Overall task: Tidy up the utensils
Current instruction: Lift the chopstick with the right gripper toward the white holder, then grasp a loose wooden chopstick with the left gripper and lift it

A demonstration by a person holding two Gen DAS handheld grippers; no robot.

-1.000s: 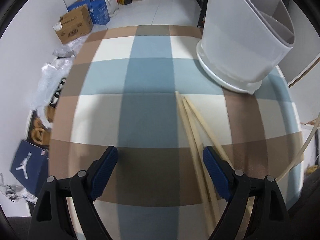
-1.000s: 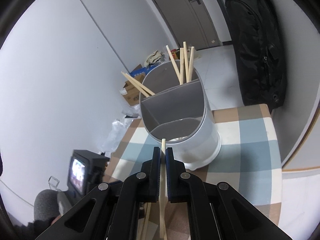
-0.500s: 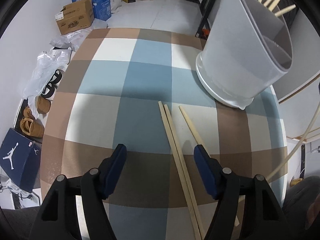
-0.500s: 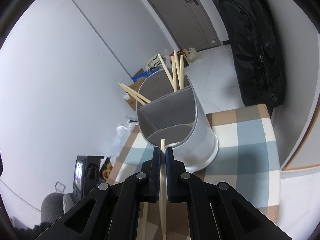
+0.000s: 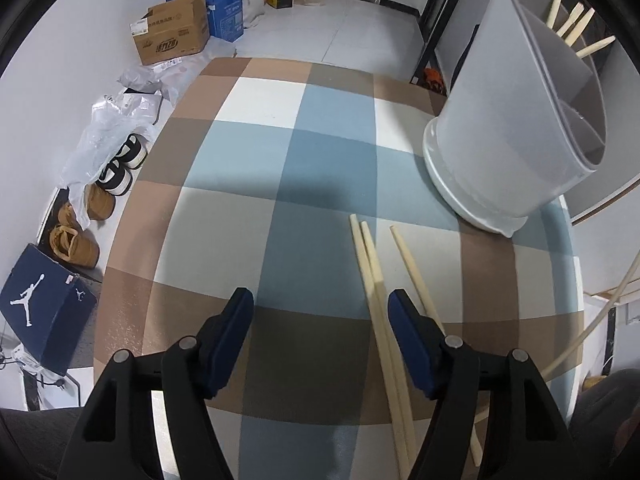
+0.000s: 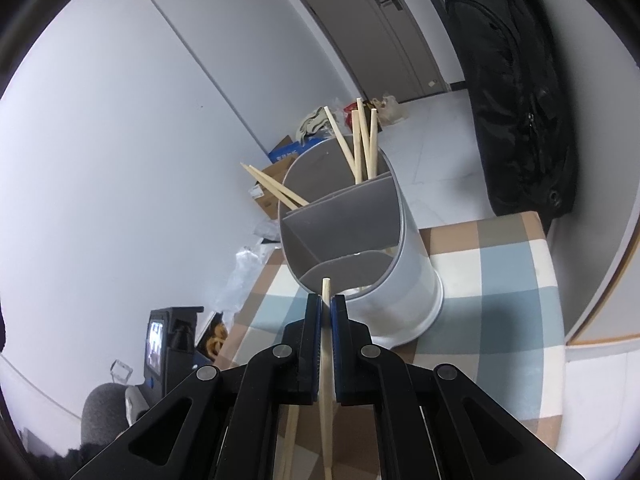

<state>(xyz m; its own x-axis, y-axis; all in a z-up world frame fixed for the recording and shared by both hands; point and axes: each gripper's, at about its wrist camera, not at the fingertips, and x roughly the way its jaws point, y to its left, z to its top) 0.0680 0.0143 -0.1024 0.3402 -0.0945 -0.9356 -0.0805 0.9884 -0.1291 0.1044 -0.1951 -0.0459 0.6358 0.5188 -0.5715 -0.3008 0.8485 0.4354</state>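
Observation:
A white utensil holder (image 6: 384,272) with grey dividers stands on the checked tablecloth (image 5: 280,168); it also shows at the right of the left wrist view (image 5: 516,128). Several wooden chopsticks (image 6: 362,144) stand in its back compartments. My right gripper (image 6: 326,304) is shut on one chopstick (image 6: 326,344), its tip at the rim of the holder's front compartment. My left gripper (image 5: 320,312) is open above the cloth. Three loose chopsticks (image 5: 374,288) lie on the cloth; two pass between its fingers near the right fingertip (image 5: 404,316).
Beside the table on the floor are cardboard boxes (image 5: 172,36), plastic bags (image 5: 104,132), shoes (image 5: 76,236) and a blue shoe box (image 5: 40,312). A black bag (image 6: 516,92) hangs at the right. The table's far edge lies behind the holder.
My left gripper has pulled back and risen, so the loose chopsticks sit further ahead. My right gripper has risen with its chopstick and the holder now lies lower and nearer its tip.

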